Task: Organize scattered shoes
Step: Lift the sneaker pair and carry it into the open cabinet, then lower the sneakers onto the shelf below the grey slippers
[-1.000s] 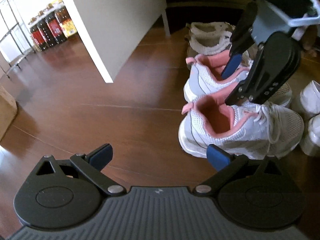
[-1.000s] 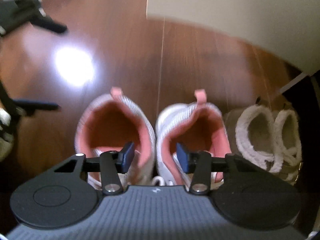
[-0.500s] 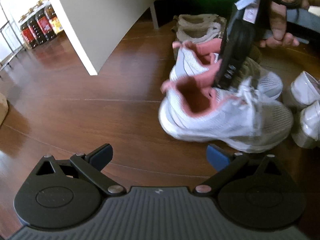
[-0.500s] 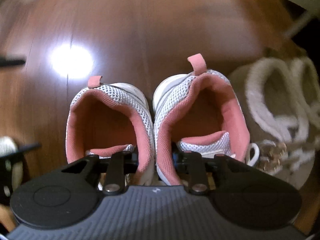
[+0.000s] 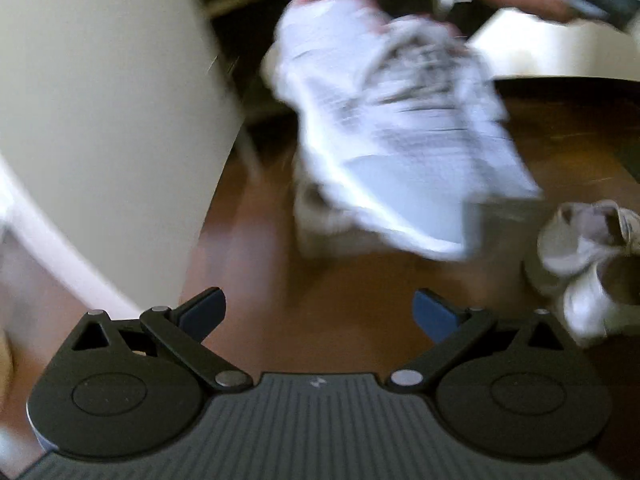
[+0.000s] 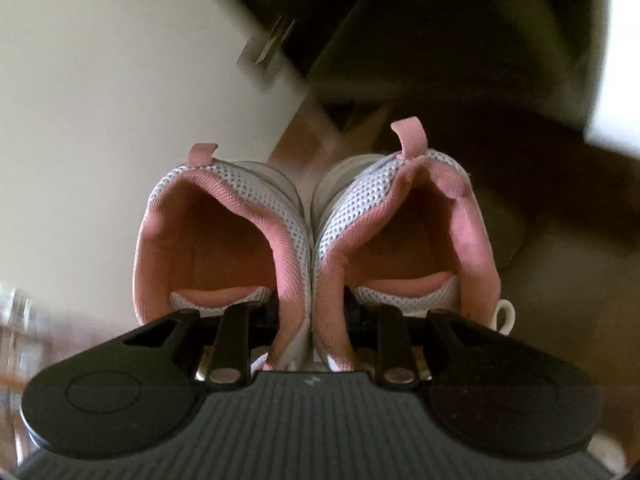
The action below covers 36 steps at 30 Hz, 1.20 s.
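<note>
Two pink-lined sneakers [image 6: 308,240] pinched together — right gripper [image 6: 310,316] clamping both.

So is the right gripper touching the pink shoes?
Touching. The right wrist view shows the right gripper pinching the inner collars of both pink shoes together.

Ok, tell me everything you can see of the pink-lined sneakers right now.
The pink-lined sneakers are a white mesh pair with pink collars, linings and heel loops. They hang side by side, inner collar walls pinched together by the right gripper, one finger inside each shoe. In the left wrist view they are blurred, toes down, off the wooden floor.
</note>
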Each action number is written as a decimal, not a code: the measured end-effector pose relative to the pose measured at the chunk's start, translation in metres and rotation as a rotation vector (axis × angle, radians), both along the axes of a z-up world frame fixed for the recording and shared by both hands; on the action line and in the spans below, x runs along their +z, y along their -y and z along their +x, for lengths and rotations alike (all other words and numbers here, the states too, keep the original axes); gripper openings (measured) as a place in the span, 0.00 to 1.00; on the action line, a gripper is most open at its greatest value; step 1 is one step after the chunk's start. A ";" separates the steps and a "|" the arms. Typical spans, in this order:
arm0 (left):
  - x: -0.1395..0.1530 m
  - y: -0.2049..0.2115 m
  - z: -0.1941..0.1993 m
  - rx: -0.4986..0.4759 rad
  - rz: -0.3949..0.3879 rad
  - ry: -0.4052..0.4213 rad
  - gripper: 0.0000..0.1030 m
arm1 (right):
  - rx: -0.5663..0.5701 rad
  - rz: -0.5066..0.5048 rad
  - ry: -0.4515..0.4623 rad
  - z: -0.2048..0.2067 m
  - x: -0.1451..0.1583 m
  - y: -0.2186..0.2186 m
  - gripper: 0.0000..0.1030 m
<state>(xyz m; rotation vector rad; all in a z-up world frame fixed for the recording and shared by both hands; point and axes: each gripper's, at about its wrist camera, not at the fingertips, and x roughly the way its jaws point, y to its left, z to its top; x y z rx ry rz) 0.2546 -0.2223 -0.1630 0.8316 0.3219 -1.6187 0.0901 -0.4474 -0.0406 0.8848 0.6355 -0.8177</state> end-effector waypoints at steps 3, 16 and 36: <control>0.002 0.034 -0.011 -0.051 -0.055 0.018 0.99 | -0.108 -0.128 -0.069 0.003 0.020 0.049 0.22; 0.002 0.139 -0.081 -0.065 0.042 0.052 0.99 | -0.264 -0.136 -0.260 0.022 -0.005 0.191 0.22; -0.084 0.232 -0.127 0.098 0.108 -0.127 0.98 | -0.352 -0.114 -0.335 0.020 -0.006 0.236 0.24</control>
